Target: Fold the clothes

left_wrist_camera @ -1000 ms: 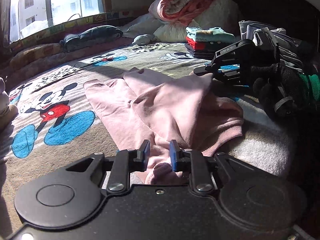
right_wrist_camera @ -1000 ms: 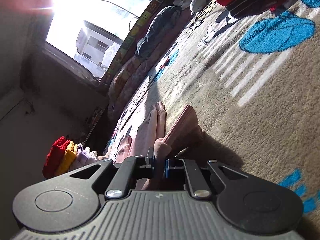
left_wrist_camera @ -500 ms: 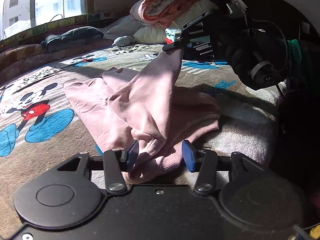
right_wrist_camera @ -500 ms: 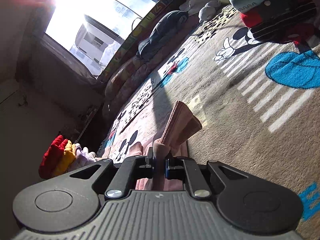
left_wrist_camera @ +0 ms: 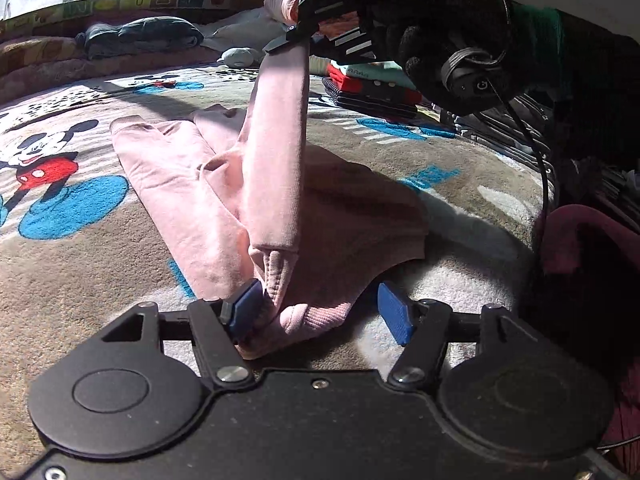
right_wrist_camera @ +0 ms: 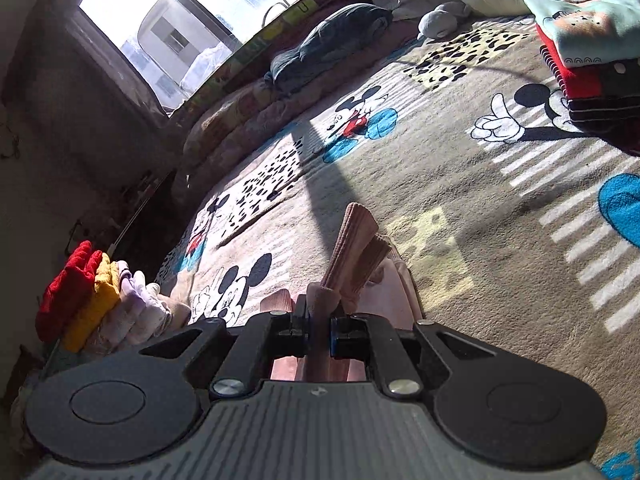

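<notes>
A pink garment (left_wrist_camera: pixel 192 184) lies spread on the Mickey Mouse blanket (left_wrist_camera: pixel 72 272) in the left wrist view. One long pink part (left_wrist_camera: pixel 276 140) rises steeply from it to my right gripper (left_wrist_camera: pixel 290 38), held high by a black-gloved hand (left_wrist_camera: pixel 424 36). In the right wrist view that gripper (right_wrist_camera: pixel 319 330) is shut on a ribbed pink cuff (right_wrist_camera: pixel 356 240) that sticks up past the pads. My left gripper (left_wrist_camera: pixel 320 310) stands open near the bed's front edge. A folded ribbed hem (left_wrist_camera: pixel 304 312) lies between its blue pads, touching the left pad (left_wrist_camera: pixel 244 306).
A folded stack of clothes (left_wrist_camera: pixel 372 88) sits at the back right of the bed (right_wrist_camera: pixel 592 52). A dark blue garment (left_wrist_camera: pixel 140 36) lies under the window. Red, yellow and pale rolled items (right_wrist_camera: pixel 88 292) sit at the left edge. A maroon cloth (left_wrist_camera: pixel 580 236) lies at the right.
My left gripper has opened and let go of the pink hem. The right gripper has risen well above the bed, pulling the pink part up with it.
</notes>
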The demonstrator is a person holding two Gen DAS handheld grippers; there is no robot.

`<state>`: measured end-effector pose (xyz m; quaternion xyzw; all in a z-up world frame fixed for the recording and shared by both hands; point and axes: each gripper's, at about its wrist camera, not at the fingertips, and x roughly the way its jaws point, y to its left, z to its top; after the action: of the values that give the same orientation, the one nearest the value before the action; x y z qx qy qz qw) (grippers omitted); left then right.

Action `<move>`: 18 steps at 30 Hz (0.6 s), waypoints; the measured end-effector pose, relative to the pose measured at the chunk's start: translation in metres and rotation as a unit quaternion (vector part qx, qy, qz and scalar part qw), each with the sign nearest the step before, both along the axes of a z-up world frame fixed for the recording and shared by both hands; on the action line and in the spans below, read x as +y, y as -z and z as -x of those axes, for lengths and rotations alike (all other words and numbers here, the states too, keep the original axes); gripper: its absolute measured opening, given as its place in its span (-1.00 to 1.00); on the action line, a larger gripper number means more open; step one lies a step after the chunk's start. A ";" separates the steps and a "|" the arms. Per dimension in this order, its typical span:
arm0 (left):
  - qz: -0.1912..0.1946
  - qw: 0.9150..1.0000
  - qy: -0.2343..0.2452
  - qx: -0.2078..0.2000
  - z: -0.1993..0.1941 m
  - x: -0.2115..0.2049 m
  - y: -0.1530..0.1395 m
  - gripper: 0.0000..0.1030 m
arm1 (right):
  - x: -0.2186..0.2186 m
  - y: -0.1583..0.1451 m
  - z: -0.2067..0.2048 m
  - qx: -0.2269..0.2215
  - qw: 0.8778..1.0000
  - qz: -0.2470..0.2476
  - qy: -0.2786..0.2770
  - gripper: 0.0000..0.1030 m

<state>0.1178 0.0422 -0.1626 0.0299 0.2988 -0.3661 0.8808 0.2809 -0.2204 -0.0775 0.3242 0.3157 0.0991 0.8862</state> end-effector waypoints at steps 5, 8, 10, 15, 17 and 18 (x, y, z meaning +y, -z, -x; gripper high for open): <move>0.031 0.999 0.005 0.026 -0.007 0.007 -0.002 0.28 | 0.026 -0.009 -0.026 0.021 0.999 0.032 -0.008 -0.76; 0.039 0.999 0.010 0.035 -0.010 0.009 -0.003 0.32 | 0.043 -0.008 -0.042 0.036 0.998 0.048 -0.013 -0.76; 0.045 0.998 0.010 0.039 -0.012 0.012 -0.003 0.32 | 0.054 -0.007 -0.050 0.040 0.998 0.054 -0.017 -0.76; 0.071 0.996 -0.008 0.053 -0.018 0.022 -0.004 0.32 | 0.077 -0.005 -0.066 0.052 0.995 0.084 -0.026 -0.76; 0.069 0.996 -0.013 0.052 -0.018 0.022 -0.005 0.32 | 0.083 -0.002 -0.071 0.065 0.992 0.102 -0.023 -0.76; 0.067 0.996 -0.015 0.050 -0.018 0.022 -0.006 0.32 | 0.085 -0.001 -0.074 0.071 0.991 0.112 -0.021 -0.73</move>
<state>0.1363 0.0639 -0.1566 -0.0518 0.3180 -0.3727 0.8702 0.3546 -0.1353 -0.0768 0.2225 0.3936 0.0580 0.8901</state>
